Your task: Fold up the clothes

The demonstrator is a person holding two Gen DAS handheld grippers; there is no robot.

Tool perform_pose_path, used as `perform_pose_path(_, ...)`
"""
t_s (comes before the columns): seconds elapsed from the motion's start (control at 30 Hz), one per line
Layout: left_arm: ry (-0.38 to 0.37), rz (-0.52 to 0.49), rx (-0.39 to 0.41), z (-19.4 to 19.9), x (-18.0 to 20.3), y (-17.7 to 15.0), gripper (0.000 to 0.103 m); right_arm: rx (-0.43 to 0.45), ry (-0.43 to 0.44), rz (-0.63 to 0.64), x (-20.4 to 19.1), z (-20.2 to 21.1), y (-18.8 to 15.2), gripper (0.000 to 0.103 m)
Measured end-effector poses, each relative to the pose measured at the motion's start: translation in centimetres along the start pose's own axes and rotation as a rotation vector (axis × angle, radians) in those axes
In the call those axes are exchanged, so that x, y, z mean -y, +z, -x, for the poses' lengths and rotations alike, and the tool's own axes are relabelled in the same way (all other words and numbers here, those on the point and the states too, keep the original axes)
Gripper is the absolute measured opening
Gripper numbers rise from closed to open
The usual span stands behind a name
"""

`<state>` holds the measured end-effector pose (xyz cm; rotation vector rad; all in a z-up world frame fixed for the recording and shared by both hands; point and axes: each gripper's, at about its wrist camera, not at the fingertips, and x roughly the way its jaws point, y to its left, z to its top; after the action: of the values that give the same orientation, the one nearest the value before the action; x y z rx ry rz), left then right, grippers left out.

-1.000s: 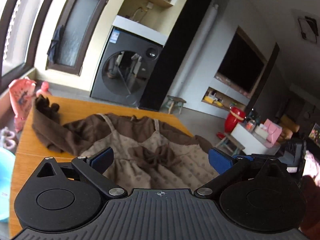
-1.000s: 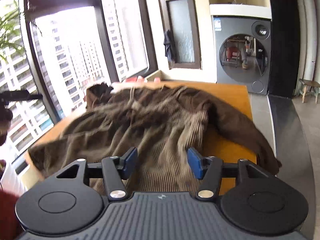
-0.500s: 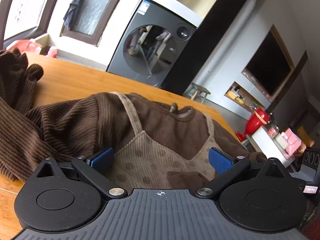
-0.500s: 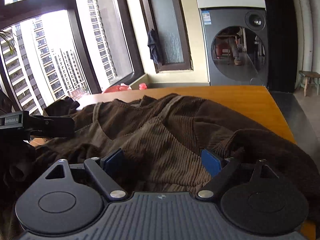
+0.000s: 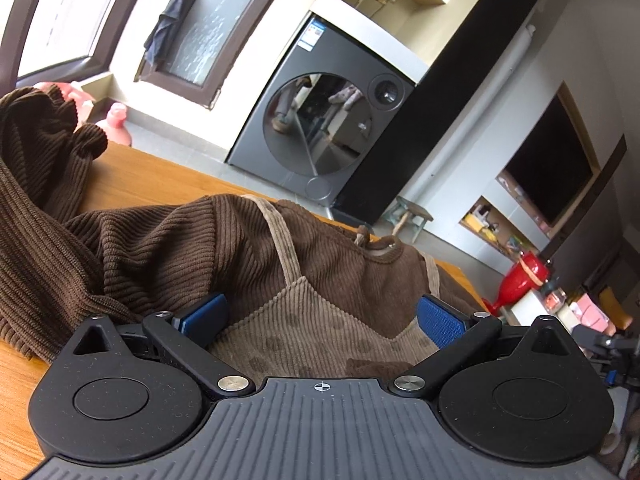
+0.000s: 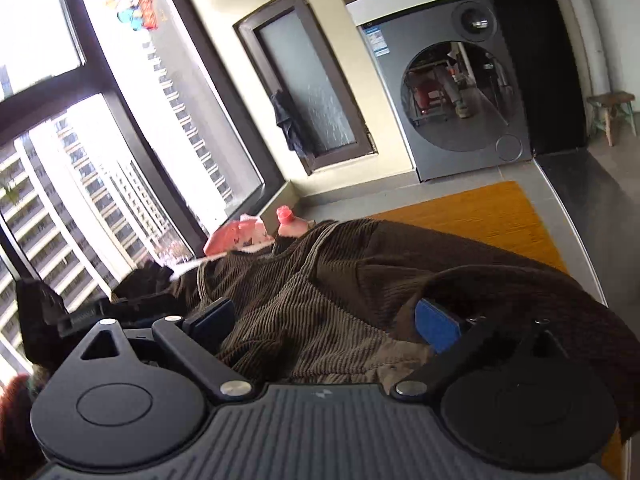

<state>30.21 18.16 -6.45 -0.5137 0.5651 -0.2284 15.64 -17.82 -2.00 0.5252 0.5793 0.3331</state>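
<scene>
Brown corduroy garment (image 5: 168, 248) spread on wooden table (image 5: 152, 176), lying straight ahead of and beneath both tongs. Left gripper (image 5: 322, 314) low over the chest, blue pads (image 5: 440, 322) spread wide and clamping nothing; tan dotted bib (image 5: 316, 332) between them, one tan strap (image 5: 282, 240) running away from the near pad toward the collar. Right gripper (image 6: 326, 322) tilted, likewise wide apart after just opening further, ribbed cloth bunched between the pads but not pinched; dark sleeve (image 6: 520, 284) humped just past its right pad. Beyond the tongs, grey washing machine (image 5: 320, 128) against far wall. Off to the right gripper's left, tall windows (image 6: 80, 140).
</scene>
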Motion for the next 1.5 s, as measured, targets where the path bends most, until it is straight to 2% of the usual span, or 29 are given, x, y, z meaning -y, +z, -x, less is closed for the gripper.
perform_pose_path(0.03,-0.001,0.001,-0.001,-0.1,-0.1,0.2,0.103,0.027,-0.007,-0.102,2.1,2.2,0.6,0.097)
perform_pose_path(0.13,-0.005,0.006,-0.002,-0.3,-0.4,0.7,0.103,0.033,-0.031,-0.43,8.7,5.1,-0.8,0.092)
perform_pose_path(0.2,-0.015,0.008,-0.006,-0.2,-0.5,0.8,0.103,0.035,-0.046,-0.649,13.1,7.0,-1.8,0.077)
perform_pose_path(0.23,-0.021,0.004,-0.011,-0.2,-0.5,0.8,0.103,0.036,-0.054,-0.758,15.3,7.9,-2.3,0.074)
perform_pose_path(0.3,-0.024,-0.02,-0.023,0.0,0.2,0.4,0.103,0.02,0.006,-0.963,18.0,6.7,-4.3,0.07)
perform_pose_path(0.4,-0.011,-0.057,-0.034,0.0,0.9,0.1,0.103,0.01,0.018,-1.036,19.2,3.4,-4.7,0.07)
perform_pose_path(0.53,-0.016,-0.042,-0.028,0.1,0.6,0.1,0.103,-0.023,0.002,-1.095,20.1,-0.7,-5.2,0.069)
perform_pose_path(0.6,-0.022,-0.029,-0.022,0.3,0.5,0.0,0.103,0.009,0.0,-0.994,19.3,-1.0,-3.6,0.044)
perform_pose_path(0.67,-0.024,-0.018,-0.012,0.6,0.5,-0.2,0.103,0.043,-0.003,-0.886,18.4,-1.2,-2.0,0.026)
perform_pose_path(0.73,-0.031,-0.006,0.012,1.0,0.3,-0.2,0.103,0.086,-0.012,-0.742,16.9,-1.0,0.4,0.021)
perform_pose_path(0.9,-0.068,0.045,0.066,2.3,-0.4,-0.2,0.103,0.167,0.061,-0.348,7.6,0.2,7.3,0.008)
perform_pose_path(1.03,-0.16,0.113,0.072,4.3,-0.3,0.0,0.103,0.147,0.19,-0.073,-1.8,-1.2,10.2,0.006)
perform_pose_path(1.13,-0.203,0.111,0.096,6.2,0.3,-0.1,0.103,0.059,0.295,0.06,-8.0,-4.0,10.1,0.006)
perform_pose_path(1.23,-0.21,0.102,0.082,7.2,0.7,-1.0,0.103,-0.008,0.317,0.181,-12.9,-5.9,9.0,0.007)
perform_pose_path(1.27,-0.207,0.101,0.067,7.3,0.8,-1.4,0.103,-0.006,0.316,0.211,-13.7,-5.9,8.9,0.007)
perform_pose_path(1.33,-0.202,0.092,0.03,6.9,0.9,-2.5,0.103,0.01,0.312,0.205,-13.6,-4.8,9.6,0.008)
perform_pose_path(1.37,-0.201,0.086,0.01,6.6,0.9,-3.1,0.103,0.017,0.294,0.179,-12.8,-4.3,10.2,0.013)
perform_pose_path(1.47,-0.19,0.079,-0.024,5.7,0.8,-3.7,0.103,0.043,0.154,0.055,-7.5,-1.6,11.2,0.046)
perform_pose_path(1.5,-0.186,0.077,-0.036,5.4,0.8,-3.9,0.103,0.047,0.095,0.001,-5.1,-0.8,11.2,0.052)
